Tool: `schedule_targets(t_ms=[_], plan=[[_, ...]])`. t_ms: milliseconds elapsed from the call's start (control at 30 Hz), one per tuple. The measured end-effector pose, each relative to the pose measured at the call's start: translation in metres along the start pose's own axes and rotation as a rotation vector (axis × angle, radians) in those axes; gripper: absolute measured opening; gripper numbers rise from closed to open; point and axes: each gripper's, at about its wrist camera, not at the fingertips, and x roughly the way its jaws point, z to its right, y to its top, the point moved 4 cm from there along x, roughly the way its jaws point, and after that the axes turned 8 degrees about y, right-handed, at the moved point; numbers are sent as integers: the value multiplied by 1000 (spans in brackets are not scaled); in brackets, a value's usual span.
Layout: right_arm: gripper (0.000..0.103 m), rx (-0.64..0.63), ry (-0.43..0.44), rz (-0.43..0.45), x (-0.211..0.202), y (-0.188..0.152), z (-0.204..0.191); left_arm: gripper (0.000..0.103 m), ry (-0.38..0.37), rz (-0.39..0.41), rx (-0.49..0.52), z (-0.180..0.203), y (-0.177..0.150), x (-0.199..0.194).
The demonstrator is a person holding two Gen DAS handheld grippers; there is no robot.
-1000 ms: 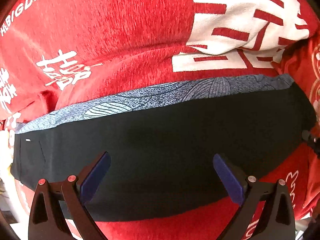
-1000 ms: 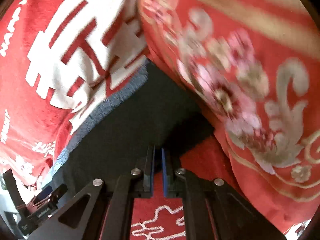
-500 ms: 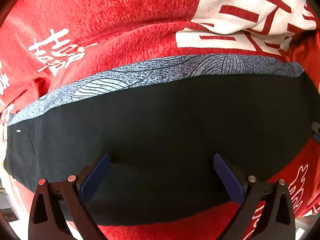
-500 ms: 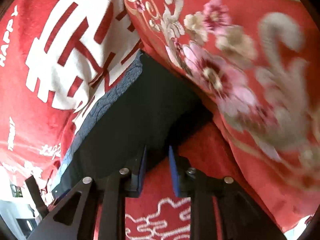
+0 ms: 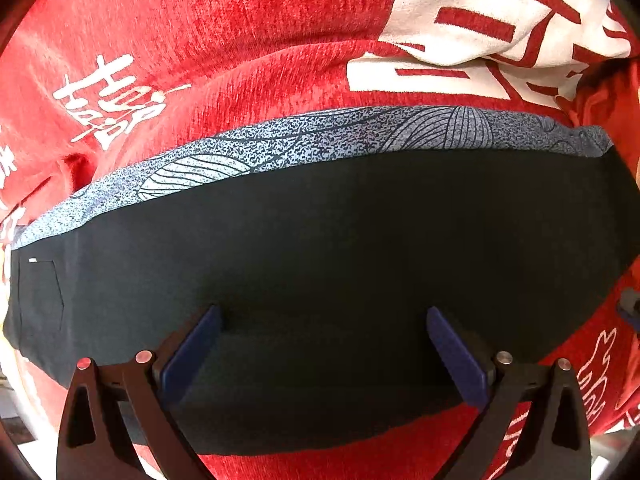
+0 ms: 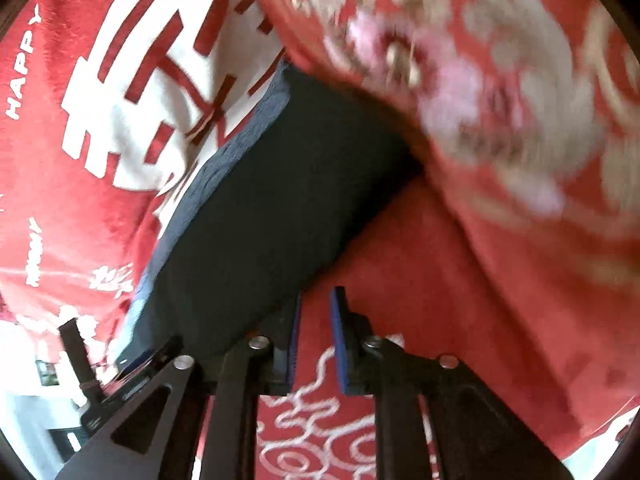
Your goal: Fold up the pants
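The pants (image 5: 340, 248) lie flat as a long dark strip across a red blanket (image 5: 224, 28) with white lettering; what carries the blanket cannot be determined, so no edge or corner reference is available. A blue-grey leaf-printed layer (image 5: 280, 148) shows along the far long edge of the strip, indicating that the garment is doubled lengthwise with the layers slightly offset. A stitched pocket (image 5: 40, 292) sits at the left end in the left wrist view. The left tongs (image 5: 324, 344) hover over the near half of the strip with the jaws wide apart and nothing between them; the wide spread suits a broad pinch or a press on the flat cloth. The right tongs (image 6: 314, 336) sit at the near corner of the pants' (image 6: 264, 208) other end, jaws narrowly apart, gripping nothing, with one pad just beside the fabric edge and bare blanket (image 6: 400, 272) visible in the gap. A red cloth with a gold-and-pink floral pattern (image 6: 460, 92) overlaps that end; it is motion-blurred. The left tongs' body (image 6: 120, 376) shows at the far end in the right wrist view. Judged from this layout, one tongs is stationed at each end so that the strip can be folded crosswise, and neither grip is yet made. The likely risk is catching the blanket together with the pants.
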Motion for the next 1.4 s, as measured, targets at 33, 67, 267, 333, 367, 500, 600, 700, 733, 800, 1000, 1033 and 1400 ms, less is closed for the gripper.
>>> schedule_targets(t_ms=[33,67,267,333,367,500,600,700,733,800,1000,1033,1400], plan=[[26,7,21,-8,1,-4,-1,103,0,-1,-4,0,0,0],[32,13,45,-15,3,-9,-1,103,0,0,-6,0,-1,0],[36,37,122,-18,7,-20,-1,103,-4,11,-4,1,-3,-1],[36,46,134,-11,4,-21,1,103,-3,10,-5,1,-3,-1],[36,54,141,-6,3,-20,2,103,-3,10,-6,-1,-2,0],[36,73,159,9,-1,-19,6,103,-1,8,-6,-1,-2,0],[39,81,175,26,-1,-18,9,103,-2,11,-6,-1,-2,1],[44,89,218,80,0,-14,12,103,-1,16,-5,0,-2,0],[44,90,228,102,1,-11,13,103,1,18,-4,1,-2,0],[44,90,243,149,3,-4,14,103,4,21,-2,1,-2,0],[46,86,252,236,17,21,7,103,5,35,18,3,-2,-1],[46,110,255,229,19,23,6,103,7,34,29,4,-2,-2],[15,39,376,163,-9,31,-37,79,-53,102,104,39,20,-25]])
